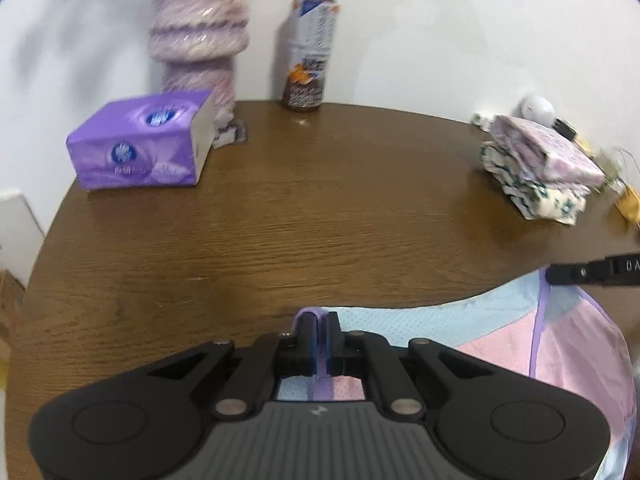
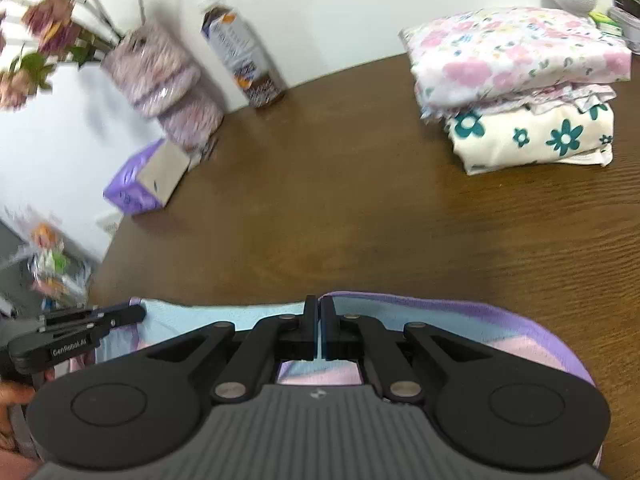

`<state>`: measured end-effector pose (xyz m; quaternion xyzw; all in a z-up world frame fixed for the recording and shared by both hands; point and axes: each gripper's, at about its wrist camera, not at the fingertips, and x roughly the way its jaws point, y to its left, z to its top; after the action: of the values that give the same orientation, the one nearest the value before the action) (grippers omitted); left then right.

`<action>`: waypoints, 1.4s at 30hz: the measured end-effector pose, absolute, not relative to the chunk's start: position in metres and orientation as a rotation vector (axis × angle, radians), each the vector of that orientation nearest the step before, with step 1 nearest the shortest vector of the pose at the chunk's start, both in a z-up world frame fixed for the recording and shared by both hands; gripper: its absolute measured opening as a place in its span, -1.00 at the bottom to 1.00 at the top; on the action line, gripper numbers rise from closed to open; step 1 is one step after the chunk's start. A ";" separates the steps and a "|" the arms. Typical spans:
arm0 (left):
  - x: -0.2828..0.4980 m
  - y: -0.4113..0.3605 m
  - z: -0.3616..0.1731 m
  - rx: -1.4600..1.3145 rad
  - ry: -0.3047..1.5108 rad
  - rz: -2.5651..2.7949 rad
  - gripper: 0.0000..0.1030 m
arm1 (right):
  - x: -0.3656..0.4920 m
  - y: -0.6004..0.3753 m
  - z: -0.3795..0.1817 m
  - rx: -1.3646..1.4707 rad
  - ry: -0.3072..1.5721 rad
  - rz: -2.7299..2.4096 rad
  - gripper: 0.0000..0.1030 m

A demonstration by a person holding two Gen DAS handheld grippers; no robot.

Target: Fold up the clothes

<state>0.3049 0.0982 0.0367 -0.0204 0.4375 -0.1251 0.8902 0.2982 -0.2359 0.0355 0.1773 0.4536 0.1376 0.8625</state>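
Both grippers, left (image 1: 320, 330) and right (image 2: 319, 316), clamp jaws on the pastel garment (image 1: 560, 344); the left one reads "GenRobot.AI".

pink-blue garment (image 1: 568, 344), purple tissue box (image 1: 140, 144)

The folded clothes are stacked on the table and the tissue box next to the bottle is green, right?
Not quite. The tissue box is purple, not green; the left wrist view shows it. The folded clothes are stacked on the table, and the bottle stands nearby.
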 end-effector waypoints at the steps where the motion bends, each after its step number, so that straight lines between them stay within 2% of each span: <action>1: 0.308 0.099 0.032 -0.055 0.916 -0.255 -0.95 | 0.301 -0.237 0.034 0.386 0.947 0.278 -0.98; 5: 0.314 0.104 0.025 -0.108 0.934 -0.259 -0.89 | 0.310 -0.241 0.019 0.418 0.956 0.237 -0.98; 8: 0.312 0.106 0.027 -0.108 0.923 -0.268 -0.79 | 0.315 -0.241 0.007 0.438 0.999 0.243 -0.89; 10: 0.313 0.103 0.027 -0.082 0.920 -0.265 -0.86 | 0.310 -0.240 0.006 0.453 1.000 0.264 -0.64; 12: 0.314 0.102 0.024 -0.076 0.916 -0.255 -0.94 | 0.307 -0.234 0.010 0.425 0.985 0.286 -0.52; 14: 0.315 0.102 0.022 -0.083 0.909 -0.244 -0.95 | 0.307 -0.228 0.011 0.402 0.973 0.288 -0.66; 15: 0.315 0.102 0.022 -0.088 0.907 -0.238 -0.93 | 0.308 -0.226 0.011 0.392 0.966 0.283 -0.91; 16: 0.315 0.105 0.023 -0.102 0.916 -0.235 -0.90 | 0.308 -0.225 0.011 0.383 0.954 0.270 -0.98; 17: 0.314 0.108 0.024 -0.116 0.924 -0.232 -0.86 | 0.309 -0.225 0.010 0.375 0.941 0.257 -0.98; 19: 0.306 0.112 0.031 -0.118 0.918 -0.245 -0.55 | 0.312 -0.229 0.008 0.397 0.941 0.245 -0.97; 20: 0.298 0.113 0.036 -0.107 0.904 -0.258 -0.30 | 0.313 -0.232 0.007 0.411 0.950 0.246 -0.93; 21: 0.285 0.113 0.044 -0.078 0.876 -0.264 -0.22 | 0.312 -0.235 0.007 0.419 0.964 0.255 -0.88; 23: 0.260 0.118 0.055 -0.036 0.848 -0.272 -0.21 | 0.304 -0.240 0.011 0.397 0.962 0.275 -0.76; 25: 0.233 0.124 0.064 -0.011 0.830 -0.280 -0.16 | 0.286 -0.242 0.022 0.324 0.944 0.321 -0.53; 28: 0.186 0.130 0.067 0.022 0.829 -0.305 -0.15 | 0.250 -0.233 0.038 0.214 0.940 0.428 -0.35; 35: 0.089 0.121 0.050 0.051 0.863 -0.439 -0.19 | 0.155 -0.214 0.039 0.071 0.992 0.631 -0.31; 42: 0.048 0.086 0.032 0.152 0.857 -0.585 -0.20 | 0.107 -0.221 0.026 0.047 1.021 0.669 -0.31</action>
<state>0.0480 0.0862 0.0318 0.0728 0.4091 -0.2792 0.8657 0.1075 -0.2206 0.0264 0.0221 0.4796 0.3139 0.8192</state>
